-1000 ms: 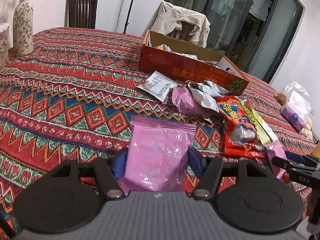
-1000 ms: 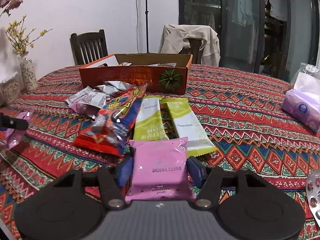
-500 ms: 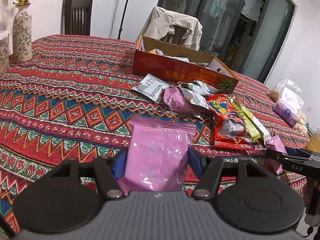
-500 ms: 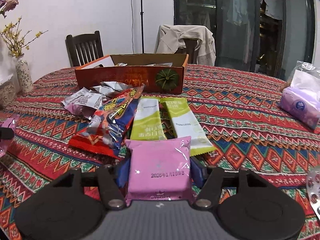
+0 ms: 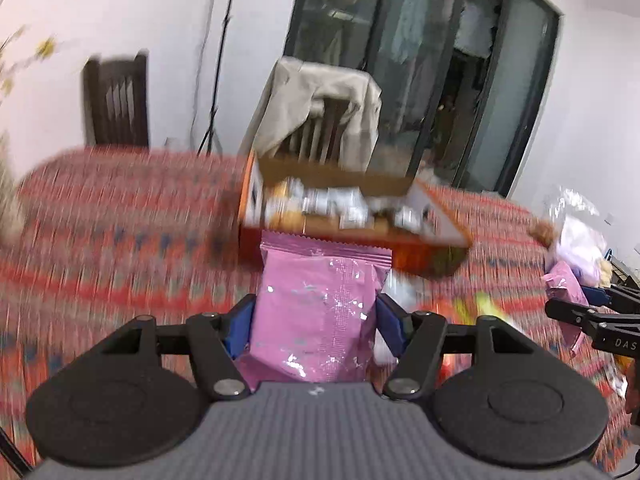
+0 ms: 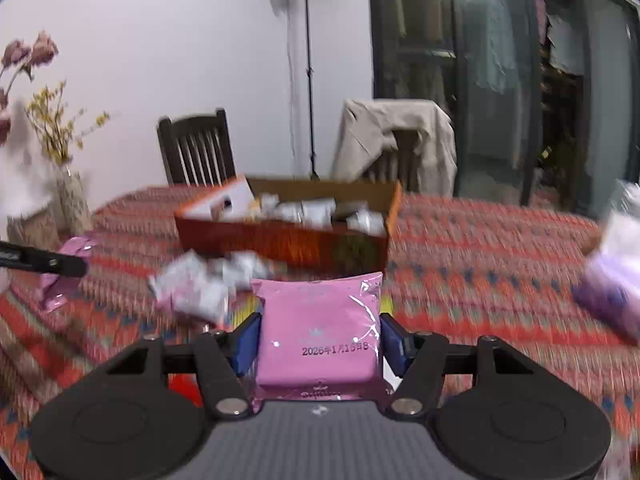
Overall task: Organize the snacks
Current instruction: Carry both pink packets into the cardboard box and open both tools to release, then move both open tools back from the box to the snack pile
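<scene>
Snacks are held in both grippers, clear of the table: a pink pack [image 5: 316, 320] is clamped in the left gripper [image 5: 316, 322], and a second pink pack [image 6: 318, 338], stamped with a date, in the right gripper [image 6: 318, 340]. Each pair of jaws is closed only to the width of its pack, the blue pads [image 5: 240, 326] pressed against the side edges, with the sealed top standing free beyond the tips. The first risk is judged to lie in the grip itself: the film is glossy and air-filled, so a pack could slide out or be crushed if the squeeze is altered in transit. Both views are smeared by motion, which suggests speed; a pack could be shed at such a pace. Next out, loose snacks [image 6: 200, 288] are scattered on the patterned cloth [image 6: 480, 280] in front of the box [image 6: 288, 240]; these could be swept or dragged by a low approach. The two grippers are near each other, each visible at the edge of the other's view, and a clash over the box is possible if both are brought in together. Farthest, the box is seen open and already partly filled with pale packs; a pack released short could strike its near wall and fall outside. Its remaining depth cannot be told.
</scene>
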A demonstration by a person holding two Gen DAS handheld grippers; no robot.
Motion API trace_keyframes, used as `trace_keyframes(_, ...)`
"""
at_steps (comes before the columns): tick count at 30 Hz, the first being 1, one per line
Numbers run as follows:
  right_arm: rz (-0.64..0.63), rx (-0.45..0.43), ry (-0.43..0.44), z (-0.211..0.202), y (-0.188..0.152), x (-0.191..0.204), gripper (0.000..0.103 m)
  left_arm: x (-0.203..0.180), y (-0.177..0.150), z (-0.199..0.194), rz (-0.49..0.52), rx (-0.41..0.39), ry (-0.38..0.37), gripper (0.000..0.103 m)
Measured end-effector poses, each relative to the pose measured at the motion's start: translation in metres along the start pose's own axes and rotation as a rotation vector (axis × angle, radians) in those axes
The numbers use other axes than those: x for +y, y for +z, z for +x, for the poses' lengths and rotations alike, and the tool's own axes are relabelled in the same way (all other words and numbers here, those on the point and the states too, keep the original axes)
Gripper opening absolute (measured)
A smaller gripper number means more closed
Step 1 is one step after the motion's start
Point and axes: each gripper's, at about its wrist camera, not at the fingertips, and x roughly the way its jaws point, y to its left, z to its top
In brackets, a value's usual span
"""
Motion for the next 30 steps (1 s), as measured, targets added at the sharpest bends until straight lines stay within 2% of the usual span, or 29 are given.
trace_keyframes(3,-0.035,-0.042,0.01,0.027,0.039,-0.003,0.061,0.0,0.041,0.032,0.016,-0.028,-0.015,0.064)
trace_keyframes(6,-0.05,-0.068,0.022,0.061,0.079,-0.008,0.061,0.003,0.076,0.082,0.003,0.001,-0.022,0.064)
trace_keyframes(9,-0.078,-0.069,-0.004,0.102,0.112,-0.011,0.061,0.006,0.095,0.135,0.017,0.048,0.011,0.064)
trace_keyframes(12,-0.094,-0.007,-0.046,0.157,0.132,-0.018,0.061,0.015,0.1,0.184,0.002,0.108,0.05,0.064)
trace_keyframes(17,-0.045,0.111,-0.073,0.232,0.133,-0.034,0.061,0.028,0.096,0.242,-0.023,0.171,0.089,0.064)
trace_keyframes(23,-0.084,0.217,-0.105,0.274,0.113,-0.023,0.061,0.029,0.083,0.253,0.016,0.209,0.091,0.065)
trace_keyframes(26,-0.116,0.246,-0.131,0.281,0.103,-0.017,0.062,0.031,0.079,0.24,0.035,0.2,0.086,0.068)
trace_keyframes(30,-0.143,0.241,-0.159,0.278,0.101,-0.013,0.065,0.032,0.081,0.208,0.063,0.171,0.063,0.071)
